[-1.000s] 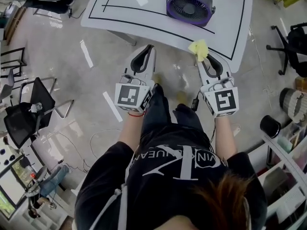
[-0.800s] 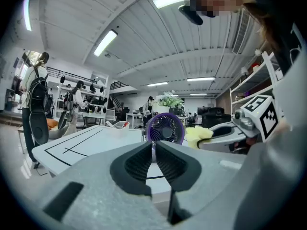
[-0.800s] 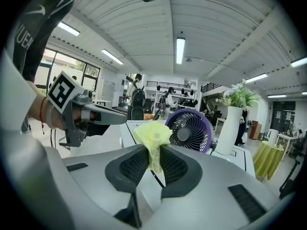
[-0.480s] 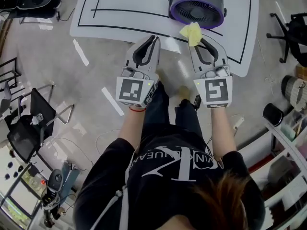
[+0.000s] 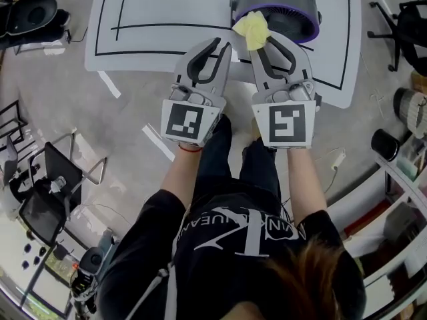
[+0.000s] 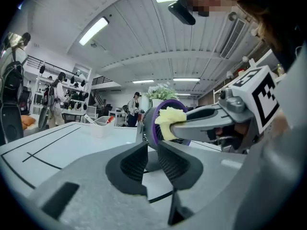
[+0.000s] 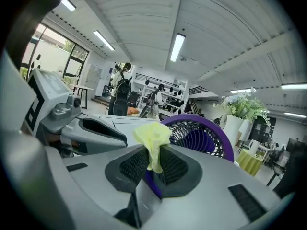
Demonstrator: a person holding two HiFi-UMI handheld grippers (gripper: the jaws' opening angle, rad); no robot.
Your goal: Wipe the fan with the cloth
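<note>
A purple and dark grey fan (image 5: 280,2) stands near the front edge of the white table (image 5: 167,42). My right gripper (image 5: 261,40) is shut on a crumpled yellow cloth (image 5: 252,27), and the cloth sits at the fan's near purple rim. In the right gripper view the cloth (image 7: 151,137) stands up between the pads of the right gripper (image 7: 154,159), with the fan (image 7: 204,133) just behind. My left gripper (image 5: 220,47) hovers beside it over the table edge. Its jaws have just been opening and show a narrow gap with nothing between them (image 6: 152,150).
Black lines mark the tabletop. A clear box (image 6: 98,127) sits farther back on the table. Black office chairs stand at the left (image 5: 40,199) and far right (image 5: 410,19), and shelving (image 5: 400,179) lines the right side. People (image 6: 135,110) stand in the background.
Both grippers have moved forward from over the floor to the table edge. The cloth has come up to the fan's rim. The left jaws have parted slightly.
</note>
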